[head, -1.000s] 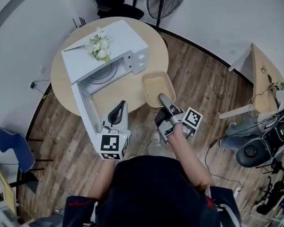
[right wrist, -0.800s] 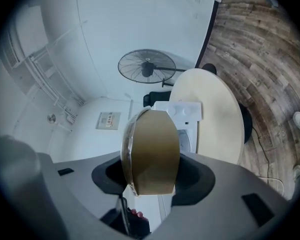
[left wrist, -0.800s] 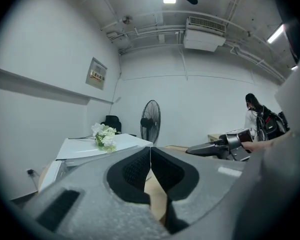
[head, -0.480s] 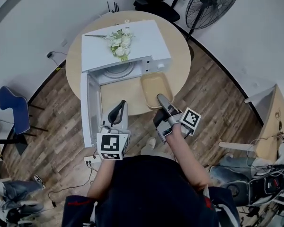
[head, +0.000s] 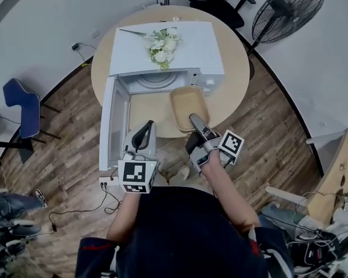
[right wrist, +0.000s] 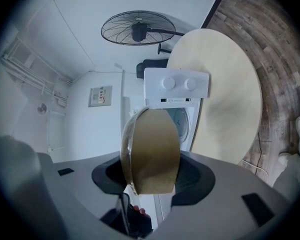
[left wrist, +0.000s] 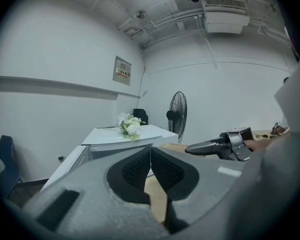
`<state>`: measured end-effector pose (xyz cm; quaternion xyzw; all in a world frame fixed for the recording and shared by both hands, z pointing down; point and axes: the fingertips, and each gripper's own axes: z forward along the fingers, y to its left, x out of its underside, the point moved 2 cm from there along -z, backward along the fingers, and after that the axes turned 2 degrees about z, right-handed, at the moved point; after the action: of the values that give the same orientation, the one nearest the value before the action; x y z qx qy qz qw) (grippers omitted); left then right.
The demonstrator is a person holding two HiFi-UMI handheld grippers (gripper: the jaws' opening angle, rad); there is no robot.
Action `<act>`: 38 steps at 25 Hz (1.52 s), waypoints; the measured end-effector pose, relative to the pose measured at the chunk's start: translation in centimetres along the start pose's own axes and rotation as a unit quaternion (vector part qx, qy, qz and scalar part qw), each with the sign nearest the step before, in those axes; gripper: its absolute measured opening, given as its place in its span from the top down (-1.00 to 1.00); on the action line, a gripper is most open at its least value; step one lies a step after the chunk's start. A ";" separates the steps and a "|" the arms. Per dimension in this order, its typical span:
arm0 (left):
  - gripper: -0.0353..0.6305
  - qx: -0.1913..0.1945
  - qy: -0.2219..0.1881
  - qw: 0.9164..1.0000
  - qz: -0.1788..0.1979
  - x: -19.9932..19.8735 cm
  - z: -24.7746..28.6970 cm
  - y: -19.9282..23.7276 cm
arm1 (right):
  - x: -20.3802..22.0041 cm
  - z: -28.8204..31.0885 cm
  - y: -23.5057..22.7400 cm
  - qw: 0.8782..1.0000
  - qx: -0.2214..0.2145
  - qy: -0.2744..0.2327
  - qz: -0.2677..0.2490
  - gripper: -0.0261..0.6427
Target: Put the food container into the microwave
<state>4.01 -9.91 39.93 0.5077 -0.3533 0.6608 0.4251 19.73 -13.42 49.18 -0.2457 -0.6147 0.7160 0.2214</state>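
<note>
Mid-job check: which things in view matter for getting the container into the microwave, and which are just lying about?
Part of the job:
- tan rectangular food container, held in the right gripper
- white microwave, door open
- round wooden table under it

Just lying about:
- white flower bouquet on top of the microwave
- black standing fan
- blue chair

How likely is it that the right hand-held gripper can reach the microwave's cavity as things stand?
Probably yes: the microwave door stands swung open, and nothing lies between the cavity and the right hand-held gripper, which grips the food container close in front.
</note>
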 end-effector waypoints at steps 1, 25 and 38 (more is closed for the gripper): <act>0.84 -0.001 0.002 1.000 -0.001 0.1 0.0 0.1 | 0.1 0.2 -0.1 1.000 0.002 0.004 0.001 0.32; 0.84 0.030 0.056 0.997 -0.044 5.4 4.2 4.7 | 1.5 9.4 -5.1 0.995 0.071 0.029 0.056 0.32; 0.84 0.040 0.086 0.994 -0.047 7.7 5.4 5.9 | -0.3 15.0 -8.3 0.994 0.107 0.027 0.018 0.32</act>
<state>-0.38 -15.48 48.50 0.4816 -0.2642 0.6950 0.4638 10.73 -23.94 59.25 -0.2507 -0.5240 0.7747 0.2499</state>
